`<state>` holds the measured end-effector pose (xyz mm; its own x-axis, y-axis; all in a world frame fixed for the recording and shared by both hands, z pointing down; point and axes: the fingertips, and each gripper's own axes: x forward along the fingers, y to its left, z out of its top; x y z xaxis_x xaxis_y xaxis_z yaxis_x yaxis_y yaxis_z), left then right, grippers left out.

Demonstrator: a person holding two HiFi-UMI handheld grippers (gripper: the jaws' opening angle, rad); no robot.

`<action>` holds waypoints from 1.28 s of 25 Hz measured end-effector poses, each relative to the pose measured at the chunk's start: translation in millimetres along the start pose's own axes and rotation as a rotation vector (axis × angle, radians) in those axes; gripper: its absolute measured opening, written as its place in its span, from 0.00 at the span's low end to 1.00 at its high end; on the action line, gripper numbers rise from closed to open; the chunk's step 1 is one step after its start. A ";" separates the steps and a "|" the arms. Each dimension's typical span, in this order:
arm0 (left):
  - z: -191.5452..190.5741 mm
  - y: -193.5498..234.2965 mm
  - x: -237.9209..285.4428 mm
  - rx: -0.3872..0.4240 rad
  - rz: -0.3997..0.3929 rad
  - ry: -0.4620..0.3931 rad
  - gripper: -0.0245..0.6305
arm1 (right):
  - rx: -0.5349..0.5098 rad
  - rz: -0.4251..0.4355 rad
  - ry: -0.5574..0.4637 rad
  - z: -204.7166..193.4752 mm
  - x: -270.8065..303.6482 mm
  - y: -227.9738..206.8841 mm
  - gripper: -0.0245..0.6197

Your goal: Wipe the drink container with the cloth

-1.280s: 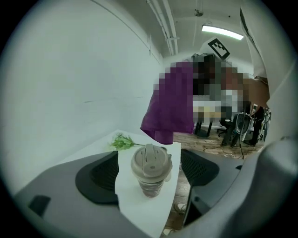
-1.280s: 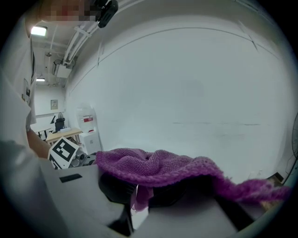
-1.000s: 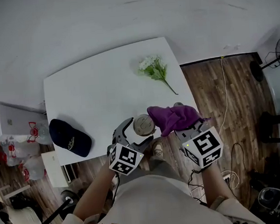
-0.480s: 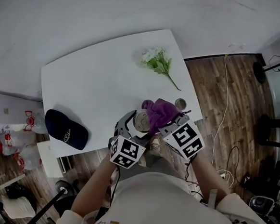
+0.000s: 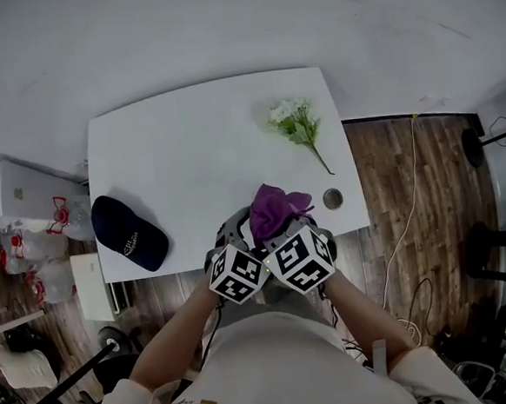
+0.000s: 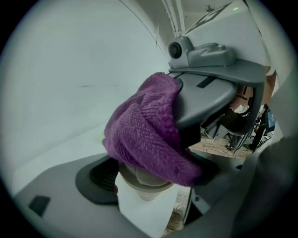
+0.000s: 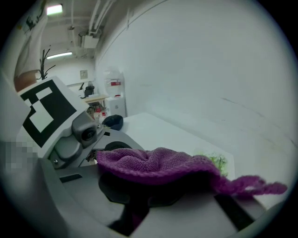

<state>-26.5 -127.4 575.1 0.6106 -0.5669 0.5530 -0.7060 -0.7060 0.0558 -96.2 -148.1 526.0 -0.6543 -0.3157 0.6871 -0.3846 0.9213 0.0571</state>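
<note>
- Two-handed wiping, judged mid-step, just over the front edge of the tabletop (image 5: 188,158).
- Far left, near the front-left corner: dark cap (image 5: 130,244), well apart from the work.
- Next, the left gripper (image 5: 237,242), clamped round the drink container (image 6: 145,204); seemingly upright, long axis vertical, lidded top facing up.
- Directly above and touching that lid: purple cloth (image 5: 273,207), pinched in the right gripper (image 7: 149,183), just right of its partner.
- Likely next: rubbing across the lid or down the wall, travel left to the cloth side.
- Further right: small round disc (image 5: 332,199) by the right edge; flower sprig (image 5: 298,125) towards the back-right corner.
- White tabletop; wood floor (image 5: 409,193) at right, pale wall (image 5: 222,33) behind.
</note>
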 end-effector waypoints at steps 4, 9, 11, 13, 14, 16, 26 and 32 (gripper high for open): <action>0.9 0.5 0.5 0.006 -0.006 -0.012 0.68 | -0.030 0.107 0.022 -1.4 -5.0 17.6 0.12; -0.8 0.5 -1.1 0.009 -0.014 -0.039 0.68 | 0.029 0.167 0.031 -21.5 -24.5 26.4 0.12; -0.2 0.0 -0.5 0.016 -0.025 -0.032 0.68 | 0.102 0.176 0.028 -31.2 -32.9 22.6 0.12; -0.1 0.4 -0.4 0.021 -0.035 -0.025 0.68 | 0.138 0.170 0.021 -36.6 -38.8 18.3 0.12; -0.1 0.6 -0.3 0.022 -0.038 -0.022 0.68 | 0.144 0.163 0.018 -38.2 -40.5 16.1 0.12; 0.3 0.6 0.7 0.017 -0.036 -0.021 0.68 | 0.142 0.137 0.011 -41.1 -42.2 10.3 0.12; 0.2 -0.7 2.6 -0.004 -0.025 -0.012 0.68 | 0.295 -0.070 -0.092 -28.8 -24.9 -23.1 0.12; -0.5 0.9 0.5 -0.018 -0.025 -0.015 0.69 | 0.117 0.007 -0.002 -8.8 -8.4 3.5 0.12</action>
<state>-27.1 -128.1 575.9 0.6331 -0.5560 0.5385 -0.6970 -0.7121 0.0842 -86.3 -140.2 526.8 -0.6584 -0.3095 0.6861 -0.4528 0.8910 -0.0326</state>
